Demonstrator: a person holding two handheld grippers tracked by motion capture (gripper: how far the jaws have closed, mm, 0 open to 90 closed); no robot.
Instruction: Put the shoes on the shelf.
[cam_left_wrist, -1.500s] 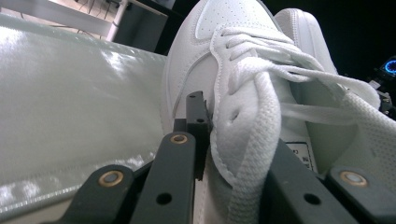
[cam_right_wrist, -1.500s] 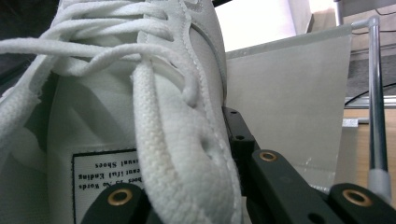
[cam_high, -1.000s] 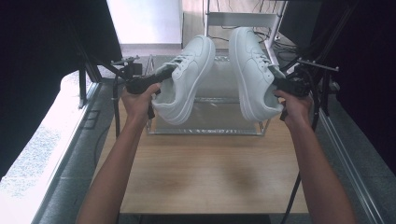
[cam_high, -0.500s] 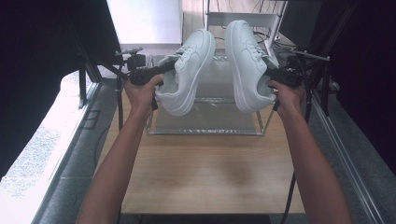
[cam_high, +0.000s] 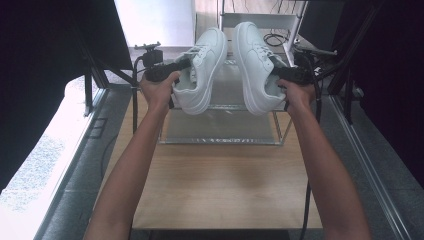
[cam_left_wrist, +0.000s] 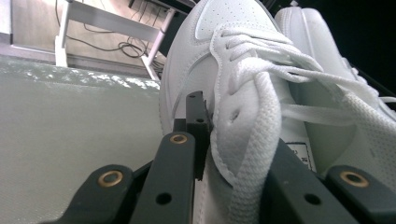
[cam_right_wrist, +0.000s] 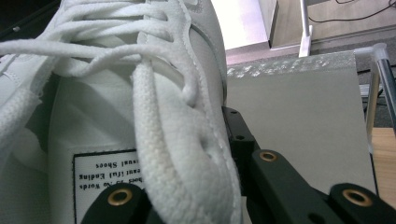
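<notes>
Two white lace-up sneakers hang in the air, soles turned outward, over a clear rack. In the high view my left gripper (cam_high: 186, 66) is shut on the left sneaker (cam_high: 207, 55), and my right gripper (cam_high: 274, 75) is shut on the right sneaker (cam_high: 250, 55). In the left gripper view, the left gripper (cam_left_wrist: 233, 140) clamps the left sneaker (cam_left_wrist: 233, 28) by its side wall beside the laces, one jaw outside and one inside. The right sneaker (cam_left_wrist: 317, 42) shows just behind. In the right gripper view, the right gripper (cam_right_wrist: 187, 163) pinches the right sneaker (cam_right_wrist: 140, 70) the same way.
The clear rack (cam_high: 225, 132) stands at the far end of a wooden table (cam_high: 220, 185), with its frosted top shelf (cam_left_wrist: 70, 116) (cam_right_wrist: 299, 116) under the shoes. A white stand (cam_high: 260, 20) and cables lie beyond. Dark curtains flank both sides.
Both hands have carried the sneakers farther away from the person, over the rack's top, and drawn slightly closer together. Both grips are unchanged.
</notes>
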